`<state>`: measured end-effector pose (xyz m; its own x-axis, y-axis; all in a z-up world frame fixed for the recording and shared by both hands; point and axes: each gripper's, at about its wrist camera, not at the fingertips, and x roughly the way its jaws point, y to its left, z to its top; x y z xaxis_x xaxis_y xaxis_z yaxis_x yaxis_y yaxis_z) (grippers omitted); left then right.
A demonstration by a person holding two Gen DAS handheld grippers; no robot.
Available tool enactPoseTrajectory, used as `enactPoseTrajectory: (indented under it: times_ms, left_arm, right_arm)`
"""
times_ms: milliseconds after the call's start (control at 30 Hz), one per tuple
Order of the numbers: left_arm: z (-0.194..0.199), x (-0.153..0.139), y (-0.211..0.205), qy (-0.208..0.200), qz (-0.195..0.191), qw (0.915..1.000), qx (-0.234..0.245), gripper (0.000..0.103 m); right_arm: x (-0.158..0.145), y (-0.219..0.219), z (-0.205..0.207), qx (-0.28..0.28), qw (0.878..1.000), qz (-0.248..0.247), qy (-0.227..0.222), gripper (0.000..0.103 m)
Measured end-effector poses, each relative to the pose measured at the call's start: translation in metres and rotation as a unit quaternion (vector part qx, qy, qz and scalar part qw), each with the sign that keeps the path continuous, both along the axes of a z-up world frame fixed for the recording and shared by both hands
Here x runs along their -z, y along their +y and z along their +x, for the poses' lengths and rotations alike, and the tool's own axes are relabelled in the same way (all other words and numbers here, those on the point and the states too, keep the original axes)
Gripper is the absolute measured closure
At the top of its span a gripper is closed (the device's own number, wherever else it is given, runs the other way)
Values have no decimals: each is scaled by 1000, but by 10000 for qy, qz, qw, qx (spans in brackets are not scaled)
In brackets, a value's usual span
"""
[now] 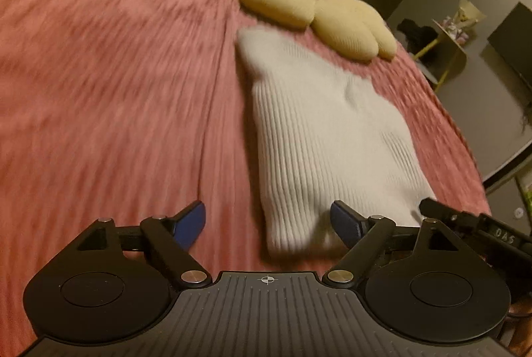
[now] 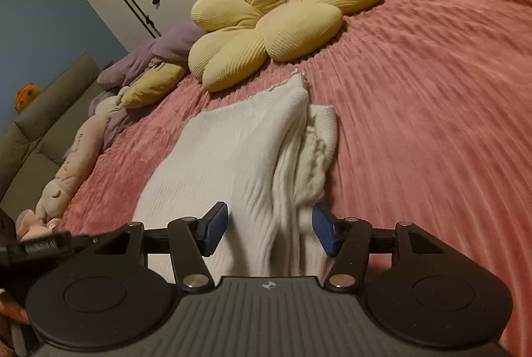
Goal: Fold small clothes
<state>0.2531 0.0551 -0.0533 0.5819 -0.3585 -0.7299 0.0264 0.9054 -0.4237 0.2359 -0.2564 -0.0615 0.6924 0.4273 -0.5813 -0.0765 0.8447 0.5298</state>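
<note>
Lying on the pink ribbed bedspread (image 1: 116, 74), the white ribbed knit garment (image 1: 316, 131) shows bunched folds only from the right wrist, with both the left gripper (image 1: 267, 225) and the right gripper (image 2: 270, 229) spread wide, gripping nothing.

Two black claws, left claw (image 1: 267, 225) and right claw (image 2: 270, 229): blue pads, silver pivot screws, ribbed grey bodies.

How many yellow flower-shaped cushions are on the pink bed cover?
1 whole flower cushion lies beyond the white knit garment. Another yellow cushion, partly hidden to its left by the purple blanket, may be a second.
</note>
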Motion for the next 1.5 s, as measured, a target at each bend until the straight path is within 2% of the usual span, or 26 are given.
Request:
enactPoseTrajectory:
  times_ms: [67, 100, 167, 233, 267, 333, 400, 467, 500, 567, 633, 700, 833, 900, 967, 1067, 1200, 1300, 1367, 1400, 1433, 1467, 1500]
  left_arm:
    - [-11, 3, -3, 48, -232, 9997, -63, 16]
    - [-14, 5, -6, 56, -223, 9997, -64, 16]
    - [-17, 4, -13, 34, 88, 10000, 23, 16]
    - [-15, 4, -25, -61, 447, 9987, 233, 11]
    - [-12, 8, -30, 25, 582, 9979, 296, 11]
    - [-9, 13, -35, 151, 757, 9968, 198, 12]
    - [-8, 12, -35, 61, 734, 9973, -22, 12]
    - [-5, 11, -29, 76, 685, 9971, -312, 14]
    - [-5, 11, -25, 111, 625, 9970, -432, 14]
    - [-7, 10, -19, 119, 572, 9967, -558, 15]
    - [-10, 8, -13, 57, 641, 9956, -678, 15]
    - [-12, 6, -7, 81, 556, 9950, -827, 14]
    - [-22, 2, 14, 262, 149, 9918, -1240, 14]
    - [-29, -6, 25, 196, 244, 9881, -1507, 13]
    - [-31, -14, 32, 34, 340, 9869, -1578, 10]
    - [-22, -21, 28, -77, 396, 9896, -1382, 9]
    - [7, -30, 3, -348, 623, 9928, -966, 8]
    - [31, -23, -18, -216, 1109, 9906, -776, 8]
    - [42, -14, -27, -125, 1421, 9876, -663, 6]
    - [43, -9, -30, -99, 1433, 9878, -605, 5]
    - [45, -3, -31, -70, 1347, 9894, -529, 4]
    - [45, 0, -33, -46, 1331, 9896, -537, 4]
    - [44, 2, -34, -52, 1383, 9887, -577, 1]
  right_arm:
    - [4, -6, -16, 84, 9997, 58, 221, 47]
    - [6, -8, -23, 136, 9993, 142, 325, 47]
    - [10, -9, -31, 174, 9975, 441, 523, 50]
    - [10, -8, -32, 190, 9954, 665, 670, 55]
    - [9, -7, -33, 212, 9944, 783, 674, 55]
    - [6, -3, -30, 230, 9925, 995, 672, 55]
    - [9, 3, -23, 296, 9893, 1204, 774, 56]
    - [13, 6, -17, 444, 9862, 1321, 896, 70]
    - [14, 7, -14, 502, 9851, 1366, 916, 73]
    - [11, 11, -13, 555, 9897, 1068, 772, 92]
    - [5, 18, -16, 495, 9956, 637, 479, 93]
    - [3, 21, -19, 446, 9978, 417, 271, 94]
    - [17, 24, -25, 356, 9986, -256, 307, 93]
    - [7, 25, -34, 258, 9980, -549, 159, 90]
    - [-9, 26, -39, 342, 9948, -957, -9, 71]
    - [-32, 36, -43, 447, 9802, -1822, -639, 71]
    - [-43, 73, -22, -77, 9599, -2536, -1193, 71]
    - [-35, 103, -1, -464, 9315, -3241, -1582, 72]
    - [-19, 118, 11, -562, 9010, -3928, -1755, 74]
    - [-10, 122, 16, -587, 8869, -4244, -1730, 74]
    - [2, 122, 21, -646, 8777, -4469, -1602, 74]
    - [14, 118, 23, -722, 8751, -4531, -1537, 75]
    - [19, 116, 21, -712, 8711, -4570, -1652, 75]
